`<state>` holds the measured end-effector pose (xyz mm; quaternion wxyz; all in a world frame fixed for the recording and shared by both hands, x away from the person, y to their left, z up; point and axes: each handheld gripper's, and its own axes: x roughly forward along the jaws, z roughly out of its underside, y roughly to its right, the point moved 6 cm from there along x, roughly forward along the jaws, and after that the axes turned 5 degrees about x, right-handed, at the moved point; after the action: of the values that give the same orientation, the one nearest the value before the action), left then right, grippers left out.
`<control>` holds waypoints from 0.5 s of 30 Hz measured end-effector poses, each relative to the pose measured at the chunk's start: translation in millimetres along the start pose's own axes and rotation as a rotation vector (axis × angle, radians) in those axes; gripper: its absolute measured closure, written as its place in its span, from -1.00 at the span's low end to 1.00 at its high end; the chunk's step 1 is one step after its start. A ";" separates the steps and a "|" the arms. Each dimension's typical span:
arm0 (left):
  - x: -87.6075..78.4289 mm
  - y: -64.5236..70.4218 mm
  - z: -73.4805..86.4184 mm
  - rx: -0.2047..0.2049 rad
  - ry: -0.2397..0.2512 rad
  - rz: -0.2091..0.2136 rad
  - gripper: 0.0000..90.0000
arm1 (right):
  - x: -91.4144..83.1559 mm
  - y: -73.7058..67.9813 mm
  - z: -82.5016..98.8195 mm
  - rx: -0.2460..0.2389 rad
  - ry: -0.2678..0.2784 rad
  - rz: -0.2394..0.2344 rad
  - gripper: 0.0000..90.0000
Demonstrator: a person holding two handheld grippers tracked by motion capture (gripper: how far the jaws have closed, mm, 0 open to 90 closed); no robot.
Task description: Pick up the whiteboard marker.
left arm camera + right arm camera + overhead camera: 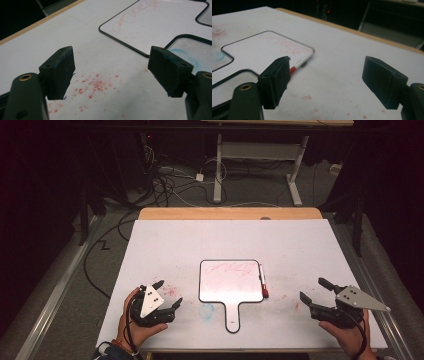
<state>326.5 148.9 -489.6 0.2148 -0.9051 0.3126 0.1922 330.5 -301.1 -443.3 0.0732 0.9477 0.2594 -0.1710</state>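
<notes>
Marker (262, 281) is laid against the board's (230, 282) right edge at table centre, long axis running twelve to six. From the right gripper (314, 291) it is found at ten o'clock, nearer than from the left gripper (168, 293). Both sets of jaws are held wide apart, empty.

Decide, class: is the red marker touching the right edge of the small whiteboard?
Cannot tell. In the high view the marker lies right along the whiteboard edge, with no plain gap or contact showing.
</notes>
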 end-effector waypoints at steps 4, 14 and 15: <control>2.0 -2.7 -3.1 -0.017 0.011 -0.012 -0.52 | 5.1 -4.2 5.9 0.009 -0.055 -0.047 -0.46; 11.0 6.6 1.6 0.018 -0.040 0.034 -0.50 | 21.7 -14.8 8.4 0.052 -0.199 -0.144 -0.20; 12.1 8.0 1.9 0.025 -0.047 0.041 -0.50 | 21.7 -14.8 8.4 0.052 -0.199 -0.144 -0.20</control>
<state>329.7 138.4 -499.2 0.2292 -0.8911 0.3282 0.2139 338.0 -280.3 -459.8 0.0616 0.9065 0.3139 -0.2754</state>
